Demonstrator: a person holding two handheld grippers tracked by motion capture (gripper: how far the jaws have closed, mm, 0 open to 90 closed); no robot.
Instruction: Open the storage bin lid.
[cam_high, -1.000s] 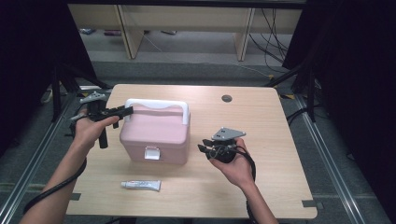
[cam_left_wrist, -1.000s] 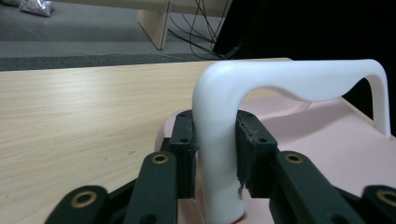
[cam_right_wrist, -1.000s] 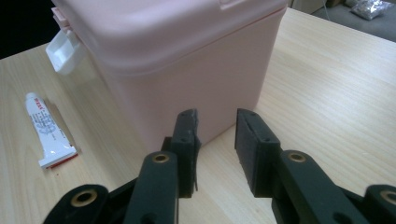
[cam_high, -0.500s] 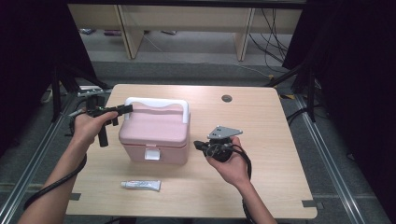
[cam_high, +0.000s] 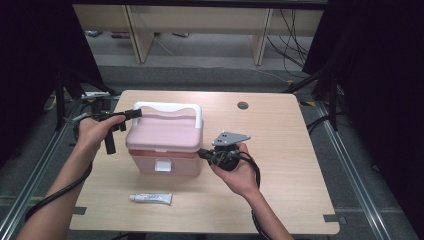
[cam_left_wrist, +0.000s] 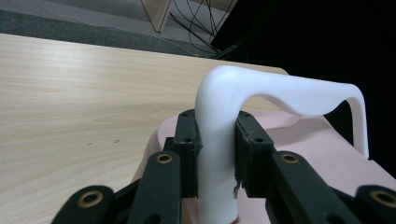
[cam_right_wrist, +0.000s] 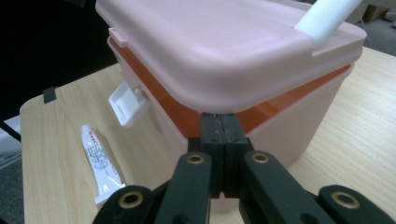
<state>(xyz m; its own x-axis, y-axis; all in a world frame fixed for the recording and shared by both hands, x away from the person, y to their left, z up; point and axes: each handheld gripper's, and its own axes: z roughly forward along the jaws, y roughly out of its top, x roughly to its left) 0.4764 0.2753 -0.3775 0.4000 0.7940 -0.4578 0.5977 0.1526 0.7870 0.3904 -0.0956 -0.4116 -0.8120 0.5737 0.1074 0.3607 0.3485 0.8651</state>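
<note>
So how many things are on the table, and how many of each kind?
Pink box with a white handle: 1
Small white tube: 1
Total on the table: 2

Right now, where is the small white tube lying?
In the high view the white tube lies flat on the table near its front edge, just in front of the pink box.
</note>
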